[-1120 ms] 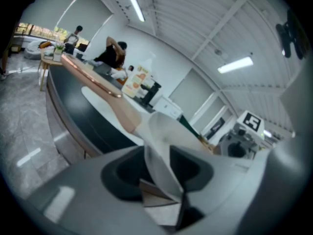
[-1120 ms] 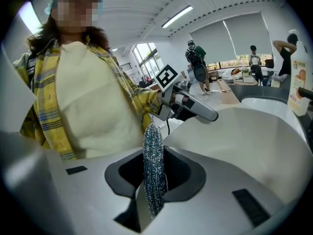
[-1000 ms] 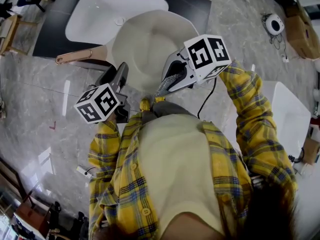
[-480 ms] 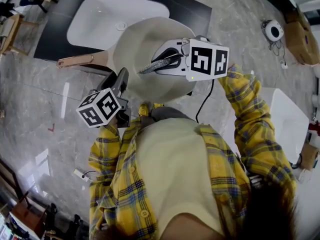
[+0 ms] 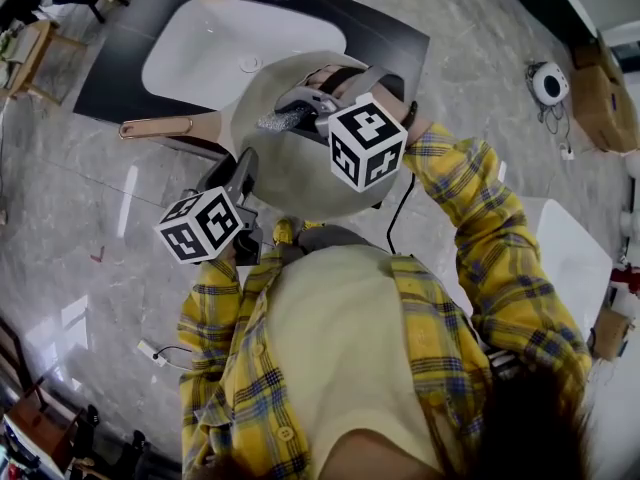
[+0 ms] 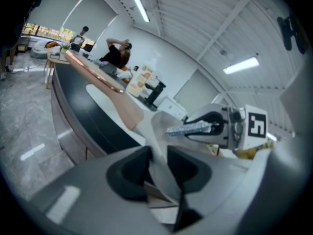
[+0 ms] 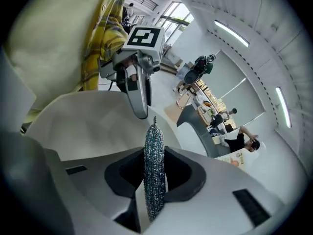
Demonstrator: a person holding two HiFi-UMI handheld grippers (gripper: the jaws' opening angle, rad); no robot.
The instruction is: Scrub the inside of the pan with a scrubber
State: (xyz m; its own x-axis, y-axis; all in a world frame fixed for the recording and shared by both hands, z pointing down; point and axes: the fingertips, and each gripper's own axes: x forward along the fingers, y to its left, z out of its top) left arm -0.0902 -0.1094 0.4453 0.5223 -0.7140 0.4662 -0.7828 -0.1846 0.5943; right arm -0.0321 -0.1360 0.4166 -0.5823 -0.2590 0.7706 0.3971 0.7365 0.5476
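Observation:
The pan (image 5: pixel 285 168), pale inside with a copper handle (image 5: pixel 160 126) pointing left, is in front of the person in the head view. My left gripper (image 5: pixel 238 180) sits on its near rim. In the left gripper view the thin rim (image 6: pixel 159 160) fills the gap between the closing jaws. My right gripper (image 5: pixel 300 108) reaches over the pan, shut on a flat, glittery silver scrubber (image 5: pixel 283 119). The scrubber (image 7: pixel 154 151) stands edge-on between the right gripper's (image 7: pixel 152 190) jaws, above the pan's inside (image 7: pixel 83 121). Whether it touches the pan surface I cannot tell.
A white sink (image 5: pixel 230 43) set in a black counter (image 5: pixel 115 73) lies just beyond the pan. A white table (image 5: pixel 575 238) stands at the right, with a cardboard box (image 5: pixel 600 88) and a round white device (image 5: pixel 548 81) on the marble floor. People stand far off.
My right gripper swung forward and left from the pan's near right side to over its far part, carrying the scrubber. The left gripper stayed at the near rim.

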